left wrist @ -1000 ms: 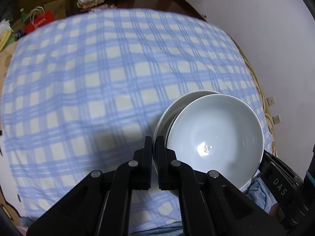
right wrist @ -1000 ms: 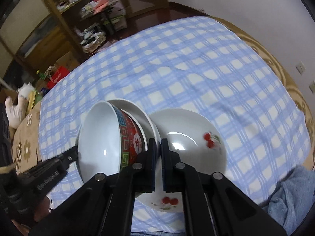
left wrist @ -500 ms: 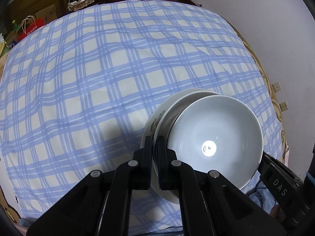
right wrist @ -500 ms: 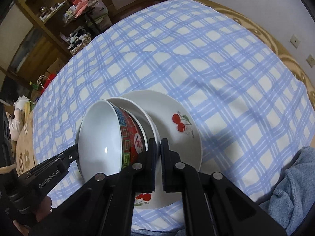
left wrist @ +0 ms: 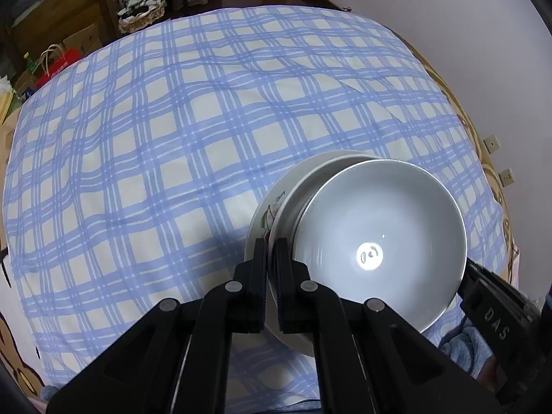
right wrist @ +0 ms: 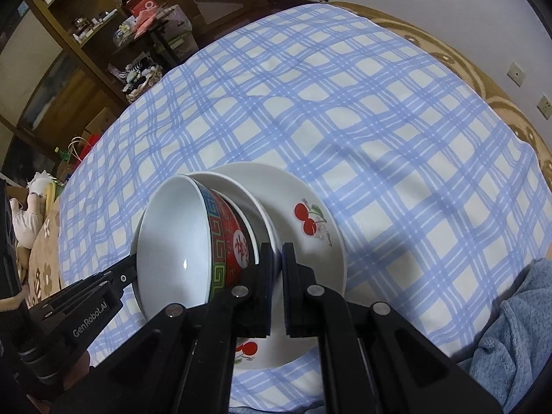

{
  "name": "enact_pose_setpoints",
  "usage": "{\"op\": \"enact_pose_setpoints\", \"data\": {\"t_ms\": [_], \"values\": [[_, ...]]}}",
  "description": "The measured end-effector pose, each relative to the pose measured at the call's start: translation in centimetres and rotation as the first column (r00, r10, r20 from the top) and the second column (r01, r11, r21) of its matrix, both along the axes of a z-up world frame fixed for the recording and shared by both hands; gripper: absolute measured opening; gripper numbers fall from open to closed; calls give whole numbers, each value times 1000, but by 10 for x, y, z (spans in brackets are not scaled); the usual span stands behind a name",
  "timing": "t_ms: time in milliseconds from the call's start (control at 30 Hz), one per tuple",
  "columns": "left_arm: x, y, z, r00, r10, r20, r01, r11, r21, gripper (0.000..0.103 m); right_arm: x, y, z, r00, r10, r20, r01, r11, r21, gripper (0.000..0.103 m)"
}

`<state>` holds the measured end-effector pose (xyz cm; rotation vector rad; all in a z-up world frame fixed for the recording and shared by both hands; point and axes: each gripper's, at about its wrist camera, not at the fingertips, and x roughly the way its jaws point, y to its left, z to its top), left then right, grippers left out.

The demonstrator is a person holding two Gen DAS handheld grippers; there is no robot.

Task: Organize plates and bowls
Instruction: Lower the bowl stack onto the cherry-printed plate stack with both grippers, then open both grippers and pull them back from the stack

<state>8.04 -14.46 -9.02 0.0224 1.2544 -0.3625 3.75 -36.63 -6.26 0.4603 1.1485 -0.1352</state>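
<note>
Hiding much of the stack, the left gripper pinches the near rim of a plain white dish that holds a red-banded bowl, its inside bare white. The right gripper clamps the same dish's rim from the other side; whether either also catches the cherry plate beneath is unclear. All sits near the checked tabletop edge

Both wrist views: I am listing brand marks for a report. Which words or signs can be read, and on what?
"DAS": on the right tongs' black body.
"GenRobot.AI": on the left tongs' black body.
A white character in a red circle on the red-banded bowl: unreadable.
Script on the cherry plate: too small.
</note>
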Motion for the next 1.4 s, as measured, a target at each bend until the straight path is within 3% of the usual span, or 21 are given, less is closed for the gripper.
{"op": "enact_pose_setpoints", "data": {"t_ms": [233,567,800,933,1267,1400], "values": [[-6,1,1,999,-7,36,6,1000,17,5,1,-1,-1,1000,1,-1,-1,1000,0,7],[-1,13,4,999,26,25,-25,998,-50,12,0,-3,-1,1000,-20,4,20,1000,13,8],[-6,10,11,997,21,70,-20,1000,-16,15,-6,-11,0,999,-49,11,49,996,70,10],[-3,11,17,997,24,68,-21,999,-30,15,-9,-10,3,999,-47,21,45,997,56,10],[-12,30,38,991,26,135,-29,999,20,19,-28,-12,31,990,-57,125,56,998,14,10],[-18,43,54,979,38,203,-52,997,65,21,-36,-17,49,984,-27,178,30,999,-11,10]]}}
